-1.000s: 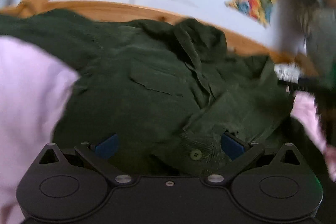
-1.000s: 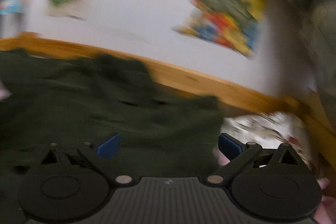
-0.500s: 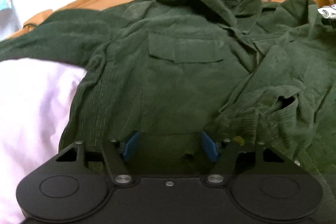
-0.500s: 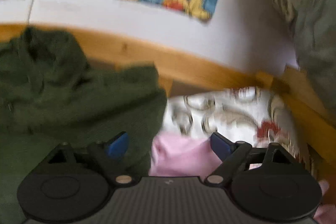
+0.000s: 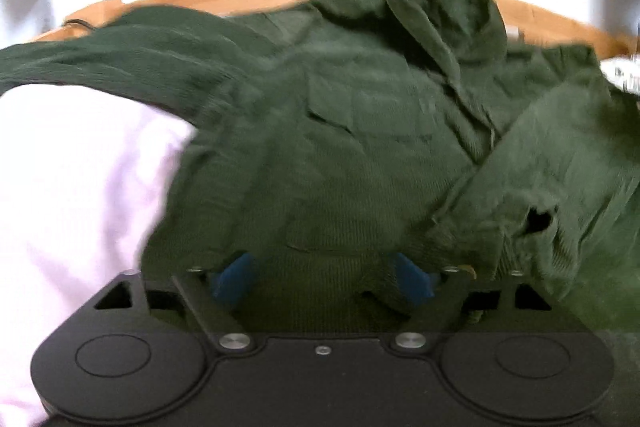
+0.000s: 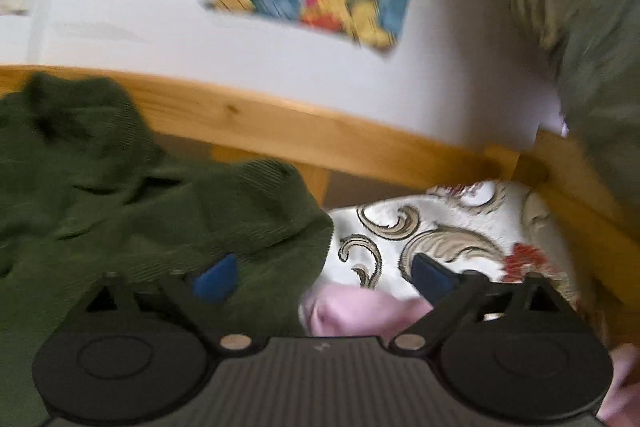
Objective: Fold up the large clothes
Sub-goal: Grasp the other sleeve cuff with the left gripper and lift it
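While both claws spread wider, the green jacket (image 5: 360,155) lies rumpled.
Left claw (image 5: 324,277) straddles its hem ungripped; right claw (image 6: 324,277) holds nothing.

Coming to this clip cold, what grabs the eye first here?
A dark green corduroy shirt sprawls crumpled across the bed, collar toward the wooden bed frame. Pale pink bedding lies at its left, and a scroll-patterned cushion past its right edge. The left gripper and right gripper are opening over the fabric.
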### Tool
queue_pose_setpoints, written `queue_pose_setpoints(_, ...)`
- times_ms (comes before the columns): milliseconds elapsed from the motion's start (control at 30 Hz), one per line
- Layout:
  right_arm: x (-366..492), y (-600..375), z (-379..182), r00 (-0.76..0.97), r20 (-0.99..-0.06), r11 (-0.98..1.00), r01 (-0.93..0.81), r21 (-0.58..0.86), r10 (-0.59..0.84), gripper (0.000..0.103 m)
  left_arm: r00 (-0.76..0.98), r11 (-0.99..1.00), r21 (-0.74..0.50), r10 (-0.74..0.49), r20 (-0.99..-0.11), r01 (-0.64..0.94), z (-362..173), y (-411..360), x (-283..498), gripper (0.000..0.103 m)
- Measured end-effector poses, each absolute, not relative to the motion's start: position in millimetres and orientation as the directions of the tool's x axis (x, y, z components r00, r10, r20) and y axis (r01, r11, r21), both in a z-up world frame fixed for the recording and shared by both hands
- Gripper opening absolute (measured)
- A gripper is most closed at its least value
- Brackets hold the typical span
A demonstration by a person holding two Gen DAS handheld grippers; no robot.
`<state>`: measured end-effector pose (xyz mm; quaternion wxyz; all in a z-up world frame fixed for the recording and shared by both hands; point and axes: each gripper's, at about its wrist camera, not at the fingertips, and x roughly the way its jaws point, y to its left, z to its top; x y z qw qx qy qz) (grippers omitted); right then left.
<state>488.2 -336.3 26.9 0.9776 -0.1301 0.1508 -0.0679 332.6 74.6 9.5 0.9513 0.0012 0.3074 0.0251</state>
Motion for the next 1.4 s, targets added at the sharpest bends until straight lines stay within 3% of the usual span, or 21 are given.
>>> queue_pose_setpoints(100, 471.0, -335.9, 3.6, 0.921, -0.329, 0.921, 0.072, -0.384, -0.208, 0.103, 0.831, 0.996, 0.023, 0.081, -0.55, -0.082, 28.4, 91.6, 317.3, 0.088)
queue_pose_setpoints(333, 436.6, -319.0, 20.0, 0.953, -0.274, 0.953, 0.043, -0.3, -0.129, 0.103, 0.835, 0.936, 0.113, 0.348, -0.426, -0.333, 91.0, 171.5, 273.5, 0.102)
queue_pose_setpoints(500, 391.0, -278.0, 35.3, 0.971, -0.233, 0.945, -0.121, -0.303, 0.05, 0.103, 0.782, 0.832, -0.075, 0.48, -0.398, -0.55, 120.3, 268.4, 258.1, 0.102)
queue_pose_setpoints(600, 364.0, -255.1, 41.5, 0.95, -0.261, 0.935, -0.24, -0.263, 0.17, 0.103, 0.741, 0.746, -0.154, 0.572, -0.35, -0.648, 123.0, 307.2, 259.4, 0.102)
queue_pose_setpoints(667, 349.0, -241.8, 42.6, 0.927, -0.294, 0.918, -0.311, -0.246, 0.235, 0.103, 0.698, 0.697, -0.163, 0.611, -0.374, -0.698, 123.6, 324.3, 267.1, 0.101)
queue_pose_setpoints(767, 324.9, -225.7, 40.2, 0.896, -0.328, 0.893, -0.383, -0.236, 0.298, 0.103, 0.689, 0.658, -0.235, 0.611, -0.39, -0.716, 126.2, 337.7, 271.4, 0.089)
queue_pose_setpoints(833, 309.2, -216.7, 38.8, 0.882, -0.341, 0.877, -0.417, -0.241, 0.326, 0.103, 0.672, 0.626, -0.253, 0.64, -0.373, -0.737, 131.3, 339.4, 270.6, 0.075)
queue_pose_setpoints(933, 294.4, -213.7, 37.3, 0.87, -0.354, 0.863, -0.442, -0.247, 0.345, 0.103, 0.645, 0.585, -0.272, 0.676, -0.357, -0.764, 142.0, 344.1, 268.3, 0.038)
queue_pose_setpoints(967, 291.5, -214.3, 37.6, 0.868, -0.355, 0.862, -0.444, -0.245, 0.347, 0.103, 0.649, 0.585, -0.283, 0.673, -0.353, -0.76, 145.1, 346.0, 266.8, 0.031)
queue_pose_setpoints(1100, 282.5, -223.3, 37.4, 0.868, -0.367, 0.879, -0.427, -0.212, 0.333, 0.103, 0.689, 0.628, -0.282, 0.667, -0.284, -0.725, 165.6, 337.0, 263.9, 0.023)
queue_pose_setpoints(1233, 280.2, -237.0, 40.7, 0.877, -0.366, 0.902, -0.394, -0.179, 0.311, 0.103, 0.796, 0.766, -0.218, 0.594, -0.115, -0.604, 201.2, 308.9, 267.8, 0.022)
queue_pose_setpoints(1400, 271.2, -248.4, 45.1, 0.889, -0.349, 0.912, -0.372, -0.17, 0.297, 0.103, 0.932, 0.935, -0.059, 0.355, 0.073, -0.351, 246.7, 239.1, 280.4, 0.022)
